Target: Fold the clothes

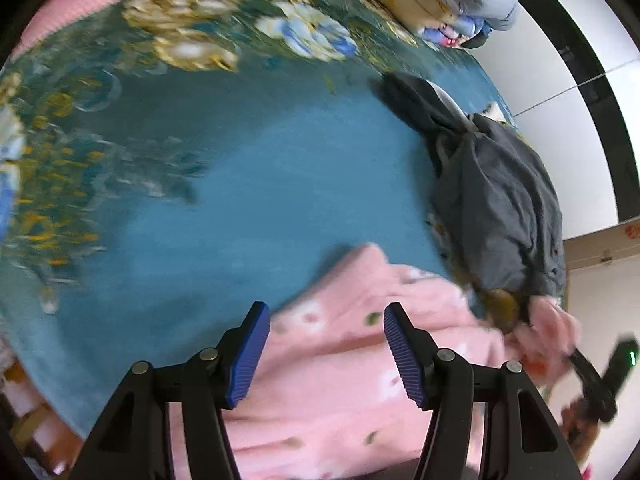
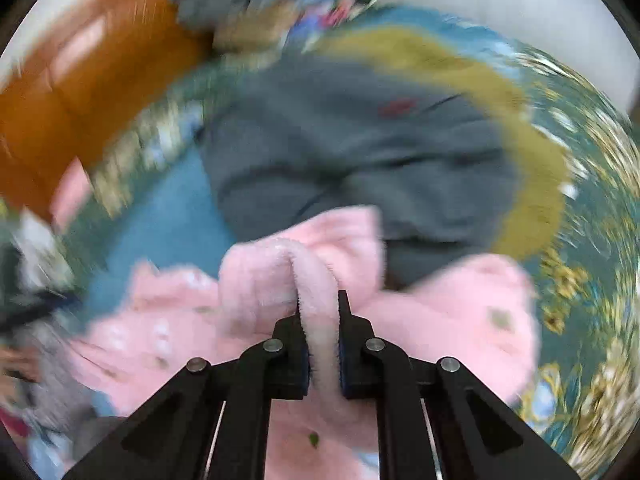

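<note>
While my right hand-held gripper (image 2: pixel 319 312) pinches a rolled edge of the pink fleece garment (image 1: pixel 340 384) on the floral bedspread (image 1: pixel 248 184), my left hand-held gripper (image 1: pixel 326 354) hangs wide above it; next I'd judge a second grip on the fleece, clear of the grey garment (image 1: pixel 500 208).

Your left gripper (image 1: pixel 326 354) has black triangular-cutout arms w/ round silver pivot screws & ribbed blue pads (image 1: pixel 404 360), while your right gripper (image 2: pixel 319 338) is the same black build, silver screws, blue pads barely showing.
</note>
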`<state>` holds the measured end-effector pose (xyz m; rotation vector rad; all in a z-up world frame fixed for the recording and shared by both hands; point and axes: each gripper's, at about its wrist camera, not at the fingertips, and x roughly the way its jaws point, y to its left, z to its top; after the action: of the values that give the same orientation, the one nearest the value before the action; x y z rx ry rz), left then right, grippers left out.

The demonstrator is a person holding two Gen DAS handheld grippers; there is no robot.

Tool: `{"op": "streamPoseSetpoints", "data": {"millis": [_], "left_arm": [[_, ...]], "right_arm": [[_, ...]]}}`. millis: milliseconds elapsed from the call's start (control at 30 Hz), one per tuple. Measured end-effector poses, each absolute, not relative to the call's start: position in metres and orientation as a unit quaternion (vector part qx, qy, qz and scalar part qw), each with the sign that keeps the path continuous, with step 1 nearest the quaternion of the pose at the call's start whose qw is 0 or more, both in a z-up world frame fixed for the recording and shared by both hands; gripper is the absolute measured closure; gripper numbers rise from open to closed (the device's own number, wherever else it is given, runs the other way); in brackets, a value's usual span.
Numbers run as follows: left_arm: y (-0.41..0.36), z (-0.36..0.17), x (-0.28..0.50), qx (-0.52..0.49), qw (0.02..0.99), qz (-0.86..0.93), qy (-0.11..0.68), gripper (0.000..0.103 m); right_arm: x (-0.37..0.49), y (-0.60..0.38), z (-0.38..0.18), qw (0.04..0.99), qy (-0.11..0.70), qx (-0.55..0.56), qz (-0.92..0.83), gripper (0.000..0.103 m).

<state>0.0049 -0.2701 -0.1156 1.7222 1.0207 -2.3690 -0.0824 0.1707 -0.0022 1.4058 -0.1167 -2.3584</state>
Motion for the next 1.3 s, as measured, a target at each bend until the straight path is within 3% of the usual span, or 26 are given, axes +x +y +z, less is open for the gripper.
{"op": "streamPoseSetpoints", "data": {"millis": [133,267,633,767,933,1100,1200,1300], "left_arm": [[-0.258,-0.129,-0.016,0.561,0.022,-0.749,0.351,0.040],[-0.246,-0.143,-0.037,0.566,0.023,-0.735,0.371,0.040],[-0.243,-0.170,-0.065,0.592,-0.007,-0.721,0.361,0.040],[-0.234,-0.179,-0.072,0.607,-0.031,-0.715,0.345,0.042],[-0.231,-0.185,-0.072,0.604,-0.063,-0.706,0.365,0.068],[-0.230,-0.196,-0.071,0.606,-0.075,-0.690,0.389,0.071],[-0.231,-0.201,-0.071,0.606,-0.081,-0.683,0.401,0.067],[-0.242,-0.184,-0.078,0.585,-0.064,-0.709,0.388,0.075]], "right_arm": [[-0.041,0.286,0.051,0.132,-0.147,0.427,-0.882,0.093],[-0.004,0.393,0.061,0.022,-0.191,0.397,-0.898,0.093],[0.087,0.569,-0.057,-0.219,-0.344,0.440,-0.800,0.094],[0.114,0.580,-0.084,-0.242,-0.365,0.459,-0.773,0.095],[0.122,0.577,-0.095,-0.245,-0.361,0.471,-0.767,0.095],[0.124,0.573,-0.096,-0.249,-0.363,0.475,-0.762,0.094],[0.122,0.573,-0.099,-0.253,-0.362,0.477,-0.760,0.094],[0.123,0.572,-0.099,-0.255,-0.363,0.477,-0.759,0.094]]}}
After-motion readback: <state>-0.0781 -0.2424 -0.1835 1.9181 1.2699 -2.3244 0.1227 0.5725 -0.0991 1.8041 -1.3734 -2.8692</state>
